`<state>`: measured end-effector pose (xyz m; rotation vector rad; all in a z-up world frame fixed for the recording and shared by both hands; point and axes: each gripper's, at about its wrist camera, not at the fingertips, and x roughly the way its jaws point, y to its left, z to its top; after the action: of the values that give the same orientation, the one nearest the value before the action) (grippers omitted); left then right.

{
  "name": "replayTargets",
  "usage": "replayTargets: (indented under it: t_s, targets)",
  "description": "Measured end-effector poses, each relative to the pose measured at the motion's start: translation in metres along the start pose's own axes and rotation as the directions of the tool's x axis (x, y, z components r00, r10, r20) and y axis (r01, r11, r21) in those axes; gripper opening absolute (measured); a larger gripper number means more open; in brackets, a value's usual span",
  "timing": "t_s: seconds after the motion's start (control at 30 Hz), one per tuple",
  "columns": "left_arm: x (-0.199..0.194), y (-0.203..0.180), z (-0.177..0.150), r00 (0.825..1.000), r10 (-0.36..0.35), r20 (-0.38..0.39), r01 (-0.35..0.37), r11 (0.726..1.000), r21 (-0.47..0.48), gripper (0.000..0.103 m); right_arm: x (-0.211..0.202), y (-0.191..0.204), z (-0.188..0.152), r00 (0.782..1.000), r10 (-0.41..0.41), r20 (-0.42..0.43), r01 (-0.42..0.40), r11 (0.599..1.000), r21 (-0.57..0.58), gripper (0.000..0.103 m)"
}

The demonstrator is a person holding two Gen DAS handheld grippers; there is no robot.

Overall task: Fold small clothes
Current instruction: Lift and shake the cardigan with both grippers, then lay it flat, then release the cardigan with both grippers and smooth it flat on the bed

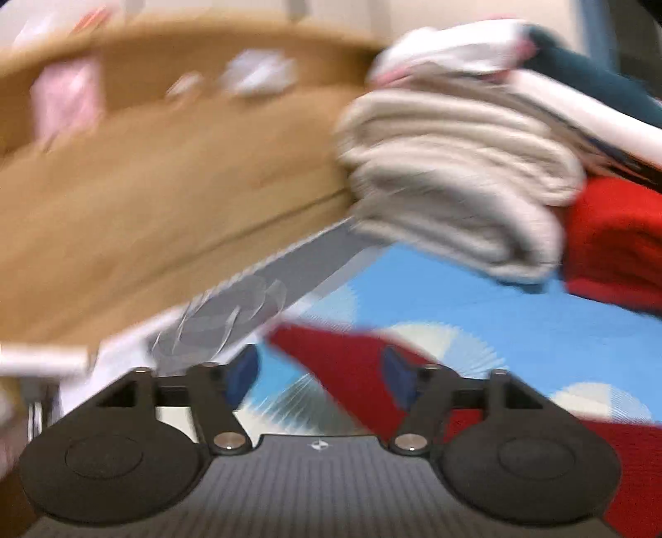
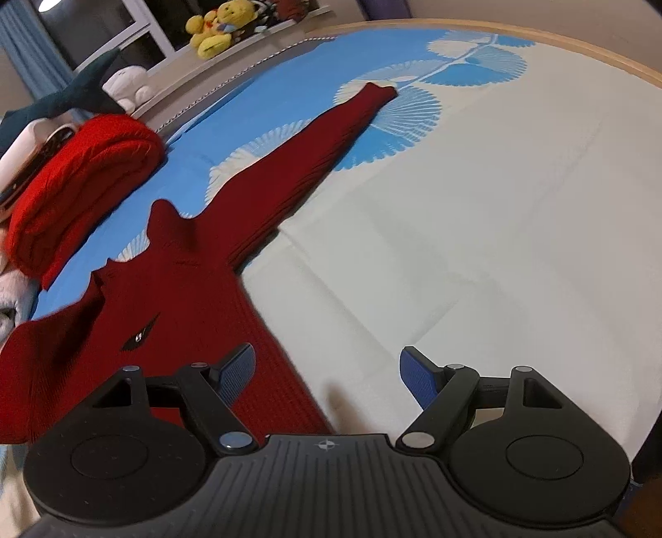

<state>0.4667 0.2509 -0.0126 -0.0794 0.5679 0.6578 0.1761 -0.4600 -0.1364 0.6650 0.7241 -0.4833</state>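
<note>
sweater point(image 2: 194, 281): dark red, lying flat on the bed cover point(image 2: 476, 231), body running toward the near edge, one sleeve point(image 2: 314, 145) stretching out toward the far edge, cuff sitting on the fan print. In the left wrist view a strip of it point(image 1: 351, 372) is showing between the fingers, blurred.
left gripper point(image 1: 320, 376): jaws standing wide apart, blue pads gripping nothing, sweater lying under the gap; cannot tell if touching.
right gripper point(image 2: 327, 372): jaws standing wide apart, nothing between them, hanging over the sweater's side edge, left pad over red knit, right pad over pale cover.
bed cover: blue with white fan shapes on the far-left part, plain pale on the right, carrying everything.
folded stack: bright red folded knit point(image 2: 82, 182) sitting near the left edge of the cover, just beside the sweater's collar; beige folded knit point(image 1: 451, 182) lying against it in the left wrist view, white and teal pieces point(image 1: 579, 78) piling behind.
containers: cannot tell any holding clothes.
wood edge point(image 2: 579, 49): running along the far side of the bed.
ledge: yellow plush toys point(image 2: 219, 25) sitting at the far-left corner, white plush point(image 2: 128, 85) and dark teal plush point(image 2: 89, 87) just below them.
left wrist view: heavily blurred, brown wood surface point(image 1: 165, 174) filling the left part.
</note>
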Motion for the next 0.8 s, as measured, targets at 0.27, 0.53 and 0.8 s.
replayTargets:
  t_s: [0.27, 0.53, 0.8]
  targets:
    - [-0.025, 0.018, -0.124, 0.947, -0.16, -0.28, 0.178, 0.983, 0.037, 0.084, 0.008, 0.019, -0.008, 0.998, 0.036, -0.049, -0.039, 0.997, -0.068, 0.079]
    - [-0.12, 0.007, -0.27, 0.815, -0.319, -0.483, 0.425, 0.897, 0.124, 0.085, 0.023, 0.018, -0.027, 0.985, 0.044, -0.167, -0.081, 0.972, -0.221, 0.084]
    - [-0.169, 0.018, -0.332, 0.782, -0.36, -0.509, 0.511, 0.838, 0.193, 0.097, 0.014, 0.002, -0.059, 0.972, 0.024, -0.232, -0.096, 0.947, -0.305, 0.086]
